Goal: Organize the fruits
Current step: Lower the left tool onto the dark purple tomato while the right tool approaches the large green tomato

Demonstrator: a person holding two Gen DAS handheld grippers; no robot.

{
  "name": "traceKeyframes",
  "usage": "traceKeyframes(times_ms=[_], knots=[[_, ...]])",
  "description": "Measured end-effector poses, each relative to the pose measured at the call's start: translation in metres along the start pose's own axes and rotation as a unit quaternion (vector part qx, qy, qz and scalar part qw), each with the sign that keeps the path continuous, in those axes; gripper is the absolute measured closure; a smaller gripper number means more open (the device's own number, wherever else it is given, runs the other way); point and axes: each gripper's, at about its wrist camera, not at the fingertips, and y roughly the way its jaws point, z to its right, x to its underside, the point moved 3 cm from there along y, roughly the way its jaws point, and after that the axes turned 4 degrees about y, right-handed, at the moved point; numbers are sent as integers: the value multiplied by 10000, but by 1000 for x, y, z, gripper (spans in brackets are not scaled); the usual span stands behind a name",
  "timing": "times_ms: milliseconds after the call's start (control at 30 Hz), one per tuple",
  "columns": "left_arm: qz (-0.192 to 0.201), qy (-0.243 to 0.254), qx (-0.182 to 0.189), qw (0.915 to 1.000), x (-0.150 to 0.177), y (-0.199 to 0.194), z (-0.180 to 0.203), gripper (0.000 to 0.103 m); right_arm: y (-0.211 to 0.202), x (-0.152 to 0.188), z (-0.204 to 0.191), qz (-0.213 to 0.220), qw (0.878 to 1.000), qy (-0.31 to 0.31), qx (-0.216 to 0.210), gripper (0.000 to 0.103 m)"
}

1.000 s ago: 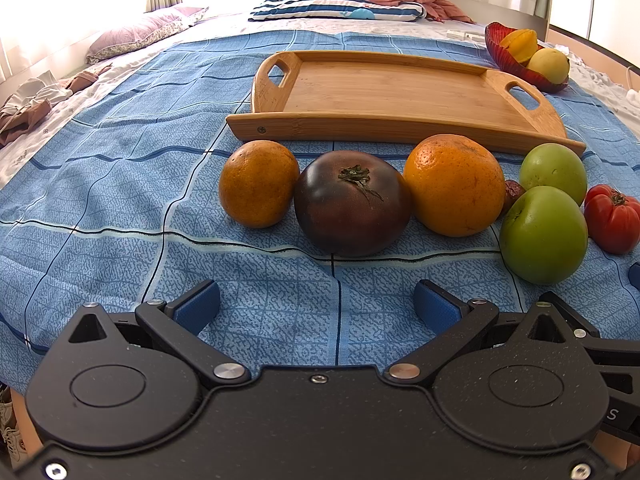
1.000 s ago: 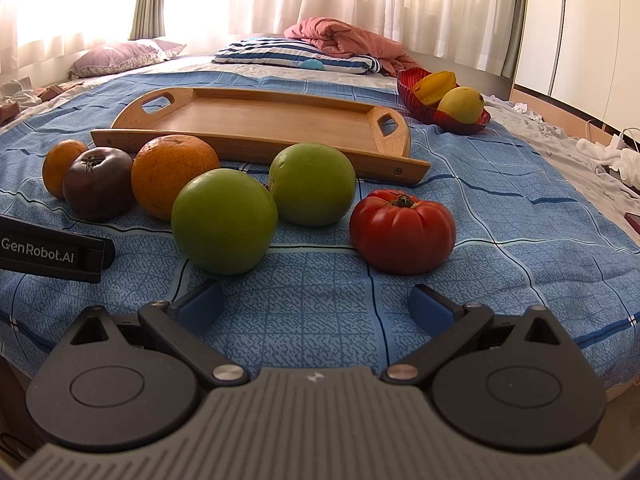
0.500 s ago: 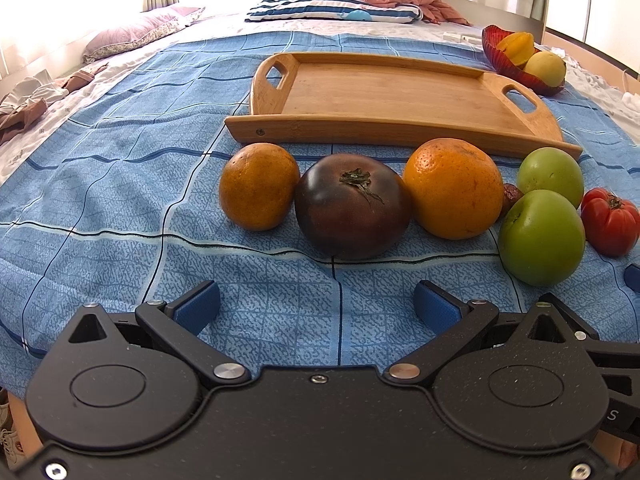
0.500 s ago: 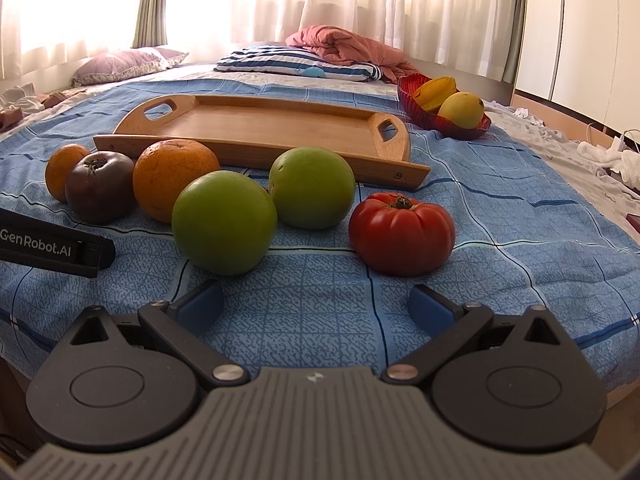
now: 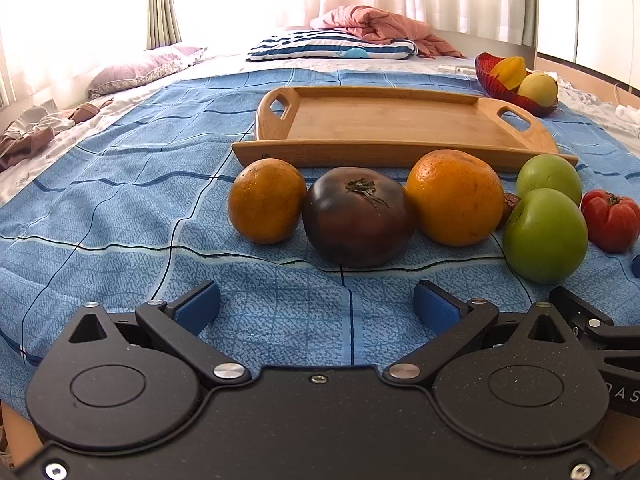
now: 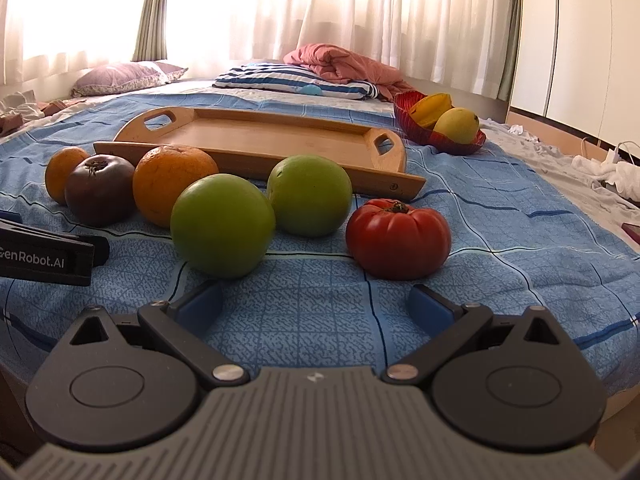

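Both the left gripper [image 5: 316, 306] and the right gripper [image 6: 316, 306] hover with jaws spread wide and empty over the blue bedspread [image 5: 120, 184], where the fruits [image 6: 223, 230] lie in a row along the wooden tray's [image 5: 384, 124] near edge.

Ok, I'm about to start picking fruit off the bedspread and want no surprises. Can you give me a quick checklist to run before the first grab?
1. Left gripper open and holding nothing: ok.
2. Right gripper open and holding nothing: ok.
3. Wooden tray has free room for fruit: ok, nothing lies in it.
4. Dark tomato straight ahead of the left gripper: ok, but it sits tight between the small orange and the large orange.
5. Red tomato clear on both sides for the right gripper: ok.
6. Small dark thing behind the large orange identified: cannot tell.
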Motion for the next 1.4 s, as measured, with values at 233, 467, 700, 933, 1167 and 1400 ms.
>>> traceKeyframes(times_ms=[233,467,700,933,1167,1400], knots=[[200,-197,88,9996,-6,-14,-16,14,-11,-6,13,188,9986,379,-306,0],[581,-253,704,9955,-24,-32,-13,32,-29,-13,4,653,9950,291,-694,11],[593,102,787,9951,-32,-28,4,42,-19,-19,-18,624,9951,-133,-749,22],[497,158,721,9960,-32,-17,5,42,-10,-21,-27,612,9943,-222,-839,25],[488,190,634,9966,-32,-9,6,42,-4,-21,-30,570,9939,-236,-913,26],[492,251,584,9968,-32,-3,6,45,1,-20,-30,526,9936,-231,-969,26]])
